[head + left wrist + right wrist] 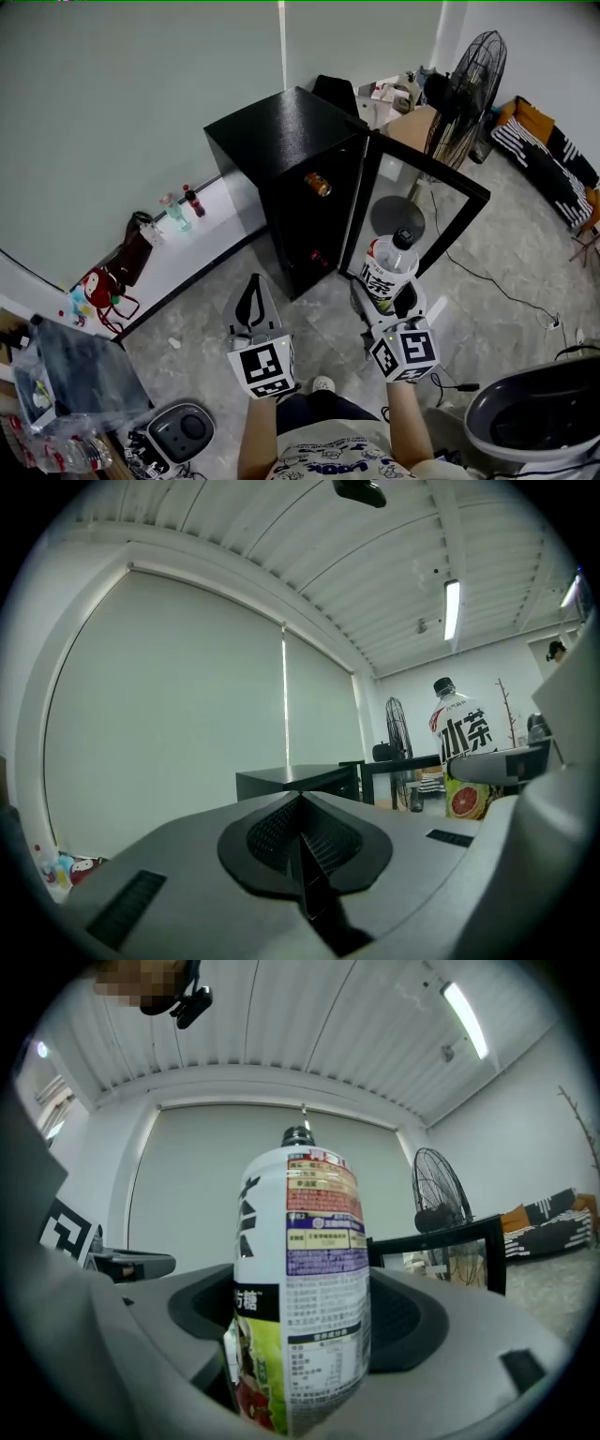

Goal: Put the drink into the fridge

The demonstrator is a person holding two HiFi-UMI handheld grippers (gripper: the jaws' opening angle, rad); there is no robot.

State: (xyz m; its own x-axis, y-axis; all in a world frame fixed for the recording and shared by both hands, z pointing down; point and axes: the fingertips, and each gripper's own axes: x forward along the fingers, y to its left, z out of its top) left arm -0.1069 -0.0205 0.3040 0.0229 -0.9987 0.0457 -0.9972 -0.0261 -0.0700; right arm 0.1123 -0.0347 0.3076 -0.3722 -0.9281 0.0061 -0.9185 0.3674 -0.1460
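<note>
We carry a clear plastic tea bottle w/ white-and-green label point(387, 270) upright in our right tongs point(386, 298), which pinch its lower body, black cap on top. The bottle is over the grey tiled floor point(506, 272), at approx. 5 o'clock of the small black fridge point(281, 155), just in front of its black-framed glass door point(427, 202), which is swung open. Our left tongs point(305, 850), pressed together w/ nothing between them, sit at 9 o'clock of the right pair. A black pedestal fan point(469, 84) stands at 2 o'clock of the fridge.
</note>
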